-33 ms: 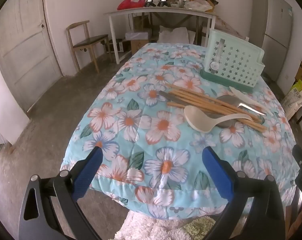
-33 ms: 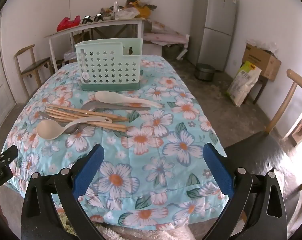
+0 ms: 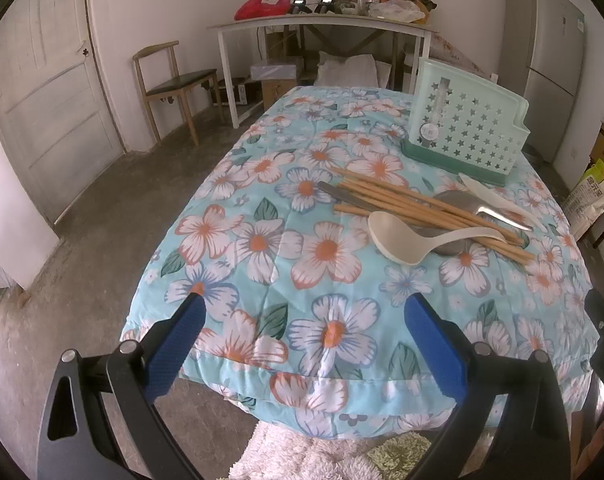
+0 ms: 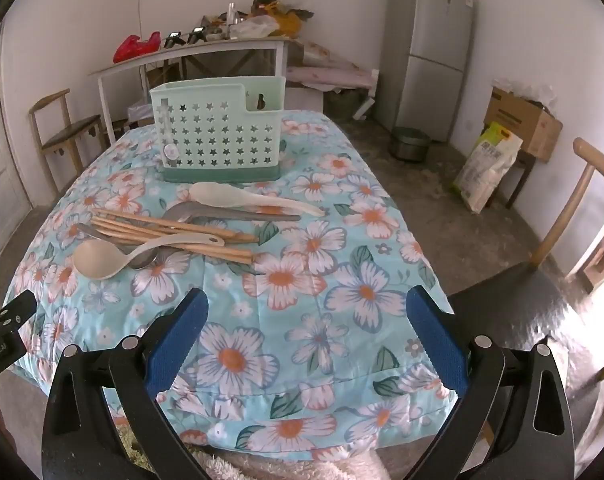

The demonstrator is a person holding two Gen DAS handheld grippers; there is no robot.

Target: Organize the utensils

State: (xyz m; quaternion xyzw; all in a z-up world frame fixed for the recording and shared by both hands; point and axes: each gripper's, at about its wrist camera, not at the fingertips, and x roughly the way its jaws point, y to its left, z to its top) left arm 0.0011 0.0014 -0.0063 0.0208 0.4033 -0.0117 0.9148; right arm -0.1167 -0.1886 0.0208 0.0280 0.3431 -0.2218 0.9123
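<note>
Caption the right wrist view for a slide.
Open right gripper hovers over floral tablecloth; spoons and chopsticks lie before the empty-looking green caddy.

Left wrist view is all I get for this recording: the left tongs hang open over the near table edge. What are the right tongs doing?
Observer: The right tongs are open too, with nothing between them, above the flowered cloth and short of the utensils.
Operator: The holder blocks the floor beside the fridge for me. Anything there?
Observer: A metal pot sits on the floor in front of the fridge, well clear of the table.
</note>
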